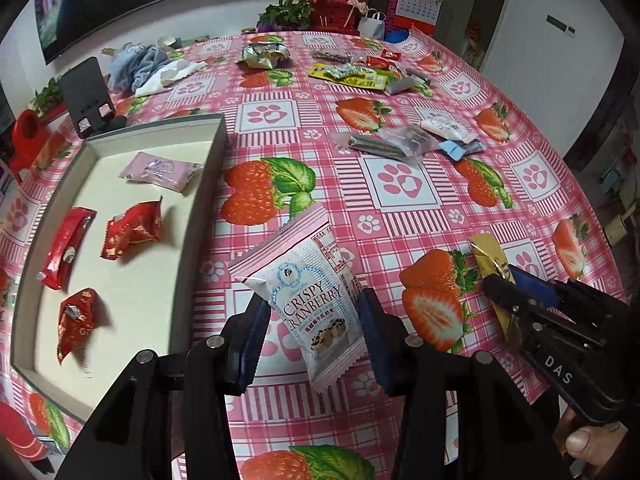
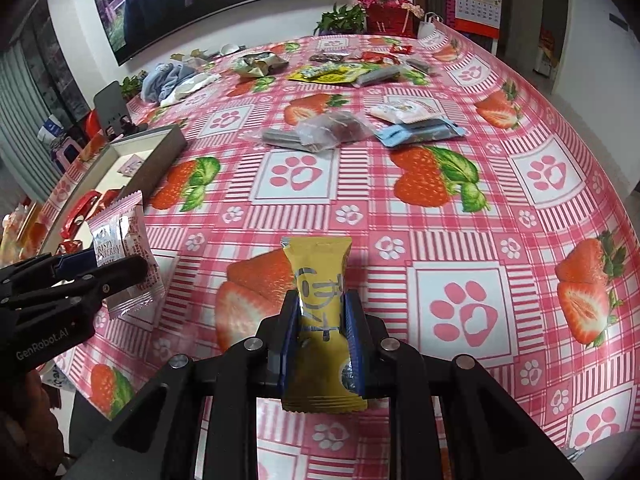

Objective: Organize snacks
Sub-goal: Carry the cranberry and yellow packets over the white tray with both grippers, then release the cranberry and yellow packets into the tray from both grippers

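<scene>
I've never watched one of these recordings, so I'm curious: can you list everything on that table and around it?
Cranberry packet: one, pink and white, in the left gripper.
Yellow packet: one, in the right gripper.
Tray: one, grey rim, at the table's left.
Red packets: three, inside the tray.
Pale pink packet: one, at the tray's far end.
Loose snacks: mixed, mid-table and far side.
Tablecloth: pink, strawberries and paws.
Cloth heap: blue and white, far left.
Flowers: pink, by the wall.
Calendar: red, on the wall.
Left gripper: black, shut.
Right gripper: black, shut.
</scene>
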Demonstrator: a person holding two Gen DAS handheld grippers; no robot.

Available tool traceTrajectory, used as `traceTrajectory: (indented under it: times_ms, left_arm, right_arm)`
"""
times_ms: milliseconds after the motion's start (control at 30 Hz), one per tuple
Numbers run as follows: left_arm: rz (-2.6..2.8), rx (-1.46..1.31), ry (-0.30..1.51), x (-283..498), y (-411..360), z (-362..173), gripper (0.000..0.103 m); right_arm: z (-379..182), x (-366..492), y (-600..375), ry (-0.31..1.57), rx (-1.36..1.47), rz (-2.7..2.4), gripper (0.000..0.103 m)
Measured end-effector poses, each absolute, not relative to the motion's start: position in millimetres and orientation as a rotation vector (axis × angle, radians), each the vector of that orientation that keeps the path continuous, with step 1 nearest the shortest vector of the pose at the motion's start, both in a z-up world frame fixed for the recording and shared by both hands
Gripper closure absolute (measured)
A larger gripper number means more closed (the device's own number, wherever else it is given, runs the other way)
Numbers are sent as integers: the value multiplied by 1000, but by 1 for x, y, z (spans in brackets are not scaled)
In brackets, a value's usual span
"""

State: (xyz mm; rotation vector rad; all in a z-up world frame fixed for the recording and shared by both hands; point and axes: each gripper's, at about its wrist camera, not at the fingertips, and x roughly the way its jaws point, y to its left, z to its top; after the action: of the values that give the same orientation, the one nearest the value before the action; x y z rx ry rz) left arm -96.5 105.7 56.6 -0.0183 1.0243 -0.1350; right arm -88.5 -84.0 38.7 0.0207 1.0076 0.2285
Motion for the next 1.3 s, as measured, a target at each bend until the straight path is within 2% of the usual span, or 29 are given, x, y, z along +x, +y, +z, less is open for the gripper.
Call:
traceTrajectory:
  times_ms: [367, 900, 1000, 1067, 1200, 1300]
  left_arm:
    - [-30, -70, 978, -100, 152, 75, 54]
    - [152, -147, 985, -113, 234, 67, 54]
    - [166, -159, 982, -115, 243, 67, 58]
    - [170, -169, 982, -116, 249, 68, 68]
    - [178, -183, 974, -116, 257, 69, 68]
    - [180, -209, 969, -116, 270, 71, 73]
  right_arm:
    - [55, -84, -55, 985, 0, 316, 79]
    - [79, -68, 52, 941, -108, 558, 79]
    - [83, -65, 69, 932, -122, 591, 79]
    - [86, -64, 77, 925, -132, 605, 79]
    - [91, -60, 93, 915, -148, 628, 79]
    - [95, -57, 101, 910, -154, 636, 79]
